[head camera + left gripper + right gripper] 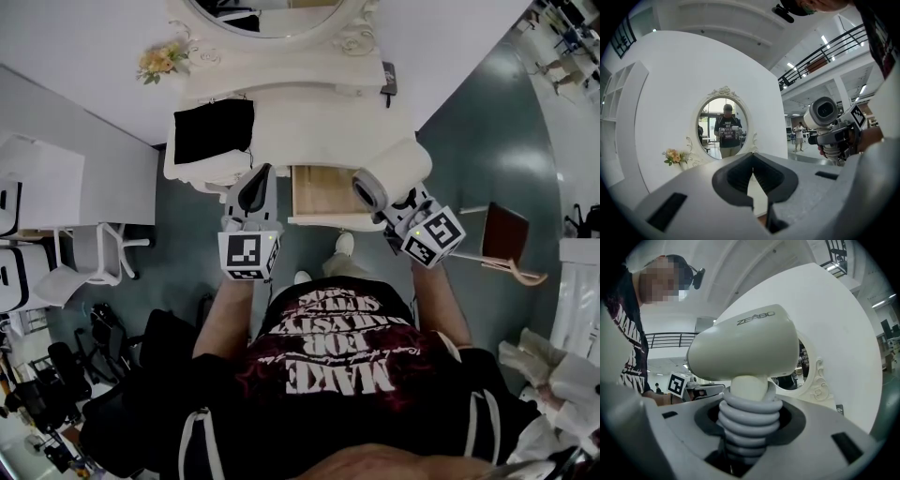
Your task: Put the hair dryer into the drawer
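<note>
white vanity [314, 122], drawer [317, 192] open, grey floor [469, 131]

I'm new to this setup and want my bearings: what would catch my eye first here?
A white hair dryer, grey cord coiled round its handle, is gripped in the right claw. Beside it, the drawer of the white dressing table stands open, wooden inside, below an ornate oval mirror.
</note>
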A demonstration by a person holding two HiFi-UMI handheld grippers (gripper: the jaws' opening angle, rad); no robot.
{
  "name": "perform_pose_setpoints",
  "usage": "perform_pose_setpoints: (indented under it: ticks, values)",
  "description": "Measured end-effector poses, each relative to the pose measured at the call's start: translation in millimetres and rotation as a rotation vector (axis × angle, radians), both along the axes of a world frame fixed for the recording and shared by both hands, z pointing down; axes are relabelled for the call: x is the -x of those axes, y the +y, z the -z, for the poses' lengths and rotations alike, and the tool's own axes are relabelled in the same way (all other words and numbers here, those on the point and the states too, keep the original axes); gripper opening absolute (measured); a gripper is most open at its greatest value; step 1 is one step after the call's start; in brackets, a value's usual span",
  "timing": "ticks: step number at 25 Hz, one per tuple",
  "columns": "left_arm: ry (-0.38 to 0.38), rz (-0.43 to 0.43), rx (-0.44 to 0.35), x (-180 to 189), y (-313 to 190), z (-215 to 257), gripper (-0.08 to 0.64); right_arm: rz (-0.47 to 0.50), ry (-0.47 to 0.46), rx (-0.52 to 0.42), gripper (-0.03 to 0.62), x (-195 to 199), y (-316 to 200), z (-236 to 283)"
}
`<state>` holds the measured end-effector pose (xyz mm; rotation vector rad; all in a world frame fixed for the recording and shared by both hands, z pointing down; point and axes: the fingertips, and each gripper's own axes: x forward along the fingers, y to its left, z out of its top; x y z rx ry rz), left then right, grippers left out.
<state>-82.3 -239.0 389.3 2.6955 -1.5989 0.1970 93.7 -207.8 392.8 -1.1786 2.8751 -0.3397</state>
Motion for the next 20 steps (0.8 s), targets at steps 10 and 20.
perform_pose_setpoints:
  ticks: [10,20]
  values:
    - [-0.006,0.035,0.029,5,-21,-11,0.004,0.046,0.018,0.049,0.196,9,-27,-23]
    - [-0.011,0.053,0.052,4,-43,-21,0.003,0.091,0.054,0.097,0.196,18,-52,-54]
